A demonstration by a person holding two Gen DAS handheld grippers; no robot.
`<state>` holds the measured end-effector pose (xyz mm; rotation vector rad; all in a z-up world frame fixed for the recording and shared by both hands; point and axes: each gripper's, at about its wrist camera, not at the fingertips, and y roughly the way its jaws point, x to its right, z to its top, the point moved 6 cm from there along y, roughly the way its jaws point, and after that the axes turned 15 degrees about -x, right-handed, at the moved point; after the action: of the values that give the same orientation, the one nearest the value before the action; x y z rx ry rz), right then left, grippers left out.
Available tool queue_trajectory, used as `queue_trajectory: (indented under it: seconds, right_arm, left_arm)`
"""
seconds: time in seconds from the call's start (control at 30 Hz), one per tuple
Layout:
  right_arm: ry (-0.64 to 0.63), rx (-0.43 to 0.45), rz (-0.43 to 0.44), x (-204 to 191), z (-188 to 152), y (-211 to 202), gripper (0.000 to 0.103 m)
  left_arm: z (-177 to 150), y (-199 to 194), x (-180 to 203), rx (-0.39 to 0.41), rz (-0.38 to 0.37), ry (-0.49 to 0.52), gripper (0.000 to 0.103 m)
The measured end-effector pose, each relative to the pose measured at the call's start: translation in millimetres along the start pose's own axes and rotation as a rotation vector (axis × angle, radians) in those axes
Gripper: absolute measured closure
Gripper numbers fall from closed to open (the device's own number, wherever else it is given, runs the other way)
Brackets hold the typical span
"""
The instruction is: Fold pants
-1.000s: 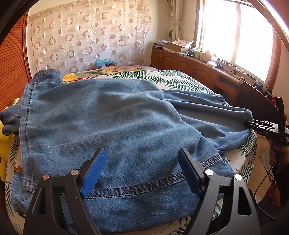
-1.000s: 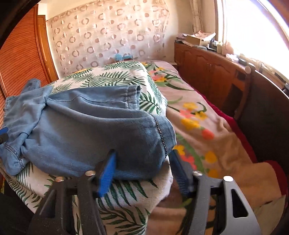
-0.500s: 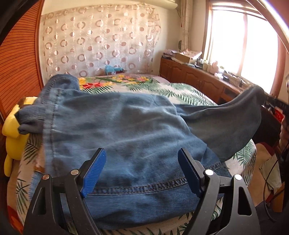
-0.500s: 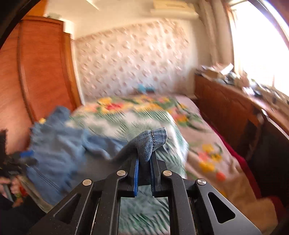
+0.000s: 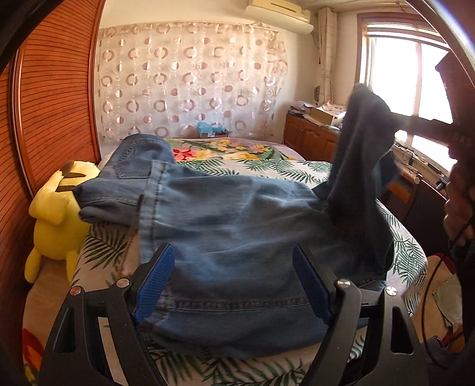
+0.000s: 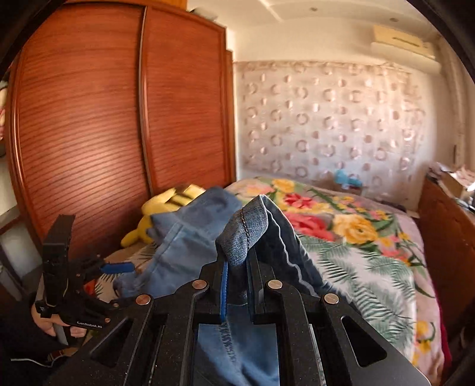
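Across the floral-and-palm-print bedspread [image 5: 297, 172] lie the faded blue denim pants [image 5: 237, 234], their long axis running nine to three o'clock. At three o'clock, the right gripper [image 6: 237, 267] is clamped on a leg hem, raised clear of the bed. Nearer six o'clock, the left gripper [image 5: 234, 276] hovers over the near edge, jaws apart, gripping nothing.

Walls: pale cream, with an air conditioner [image 5: 279, 13] mounted high.
Curtain: sheer curtain [image 5: 190, 80] with ring pattern covers the far wall.
Wardrobe: reddish wooden wardrobe [image 6: 118, 118] with ribbed sliding doors (beside the bed).
Bed: bed [image 6: 371, 252] under a floral and palm-leaf cover.
Window: window [image 5: 397, 74], bright daylight.
Cabinets: low wooden cabinets [image 5: 308, 138] beneath it, cluttered on top.
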<state>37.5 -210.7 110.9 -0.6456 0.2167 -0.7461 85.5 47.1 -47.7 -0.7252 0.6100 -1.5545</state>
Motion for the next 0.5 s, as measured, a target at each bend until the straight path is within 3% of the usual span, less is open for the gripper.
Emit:
queue_trajectory:
  seconds: [0.1,0.23,0.4,0.5]
  right_arm:
    - [0.016,-0.060,0.044,-8,0,24,0.091]
    - [0.030,-0.091,0.052,-1,7,36,0.066]
    - [0.059,-0.100,0.007,10,10,32,0.063]
    - [0.088,-0.138,-0.017,20,-9,38,0.063]
  left_arm:
    - [-1,2,-5,-0.006,0.006,-0.007,0.021]
    - [-3,4,-10,-0.011,0.000,-0.017,0.021]
    - [-4,12,-7,-0.022,-0.008,-0.009,0.021]
    - [-3,20,-3,-0.033,-0.013,0.004,0.021]
